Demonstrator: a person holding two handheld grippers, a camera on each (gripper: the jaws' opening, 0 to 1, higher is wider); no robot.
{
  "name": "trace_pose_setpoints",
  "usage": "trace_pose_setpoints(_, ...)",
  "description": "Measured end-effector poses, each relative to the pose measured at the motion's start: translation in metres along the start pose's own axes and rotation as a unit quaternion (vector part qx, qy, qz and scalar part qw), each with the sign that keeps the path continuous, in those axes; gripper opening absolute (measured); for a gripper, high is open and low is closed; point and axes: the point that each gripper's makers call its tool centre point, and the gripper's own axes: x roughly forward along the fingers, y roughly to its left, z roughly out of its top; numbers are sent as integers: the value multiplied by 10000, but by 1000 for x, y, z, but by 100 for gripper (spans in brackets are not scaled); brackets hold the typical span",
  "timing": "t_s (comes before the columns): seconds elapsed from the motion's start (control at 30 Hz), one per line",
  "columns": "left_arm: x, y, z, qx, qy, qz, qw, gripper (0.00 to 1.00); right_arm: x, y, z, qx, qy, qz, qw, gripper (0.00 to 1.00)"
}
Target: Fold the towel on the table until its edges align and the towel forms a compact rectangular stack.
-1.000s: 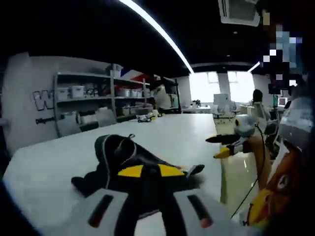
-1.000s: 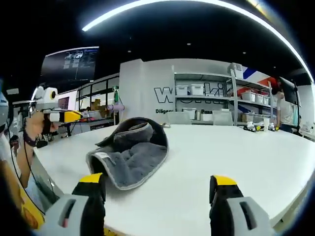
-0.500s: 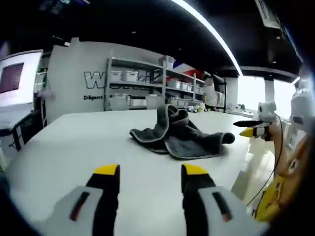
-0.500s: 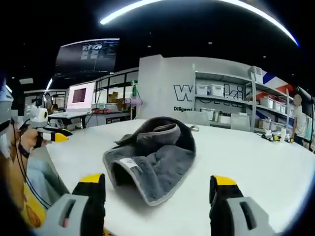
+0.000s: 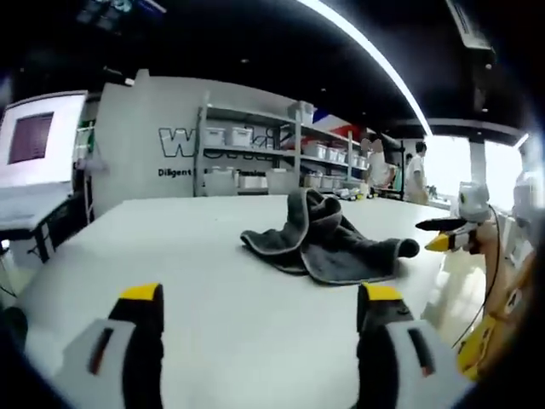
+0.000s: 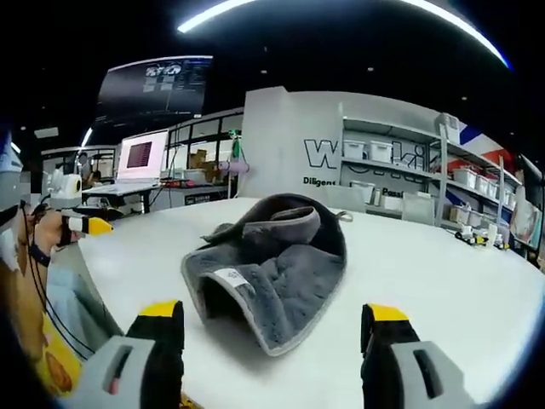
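Item 1: towel (image 5: 328,239), dark grey, 1 piece, crumpled in a loose heap on the white table (image 5: 170,256). Unfolded; 1 part stands up in a ridge, the rest spreads flat. In the right gripper view the same towel (image 6: 268,273) shows a lighter hem, a small white label on its near edge, and a fold curled over like a hood.

Item 2: left gripper (image 5: 255,341), yellow-tipped, grey body. Jaws spread wide, nothing between them. Towel lies ahead of it and slightly to its right, well apart from the tips, with bare table between.

Item 3: right gripper (image 6: 268,328), same make. Jaws spread wide, nothing held. Towel lies directly ahead, its near edge just beyond and between the 2 tips; contact not seen.

Item 4: the other gripper as seen across the table. The right gripper appears at the right edge of the left gripper view (image 5: 447,234); the left gripper appears at the left edge of the right gripper view, held in a hand (image 6: 47,234).

Item 5: surroundings. Shelving (image 5: 255,162) with white bins against a lettered wall; a lit screen (image 6: 145,153) beyond the table.
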Motion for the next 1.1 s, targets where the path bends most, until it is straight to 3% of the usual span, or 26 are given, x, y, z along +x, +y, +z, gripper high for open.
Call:
trace_pose_setpoints(0.2, -4, 3, -6, 2, 89, 35, 10000, 99, 4, 5, -1, -26, 39, 63, 10000, 87)
trace_pose_setpoints(0.73, -1, -2, -8, -102, 86, -113, 9998, 98, 18, 13, -9, -163, 173, 303, 9993, 61)
trace_pose_setpoints(0.93, 0, -3, -10, -118, 98, -133, 9998, 97, 23, 15, -13, -261, 209, 444, 9985, 39)
trace_pose_setpoints(1.1, 1, -5, -10, -138, 94, -182, 9997, 97, 22, 9, -15, -319, 222, 363, 9986, 20)
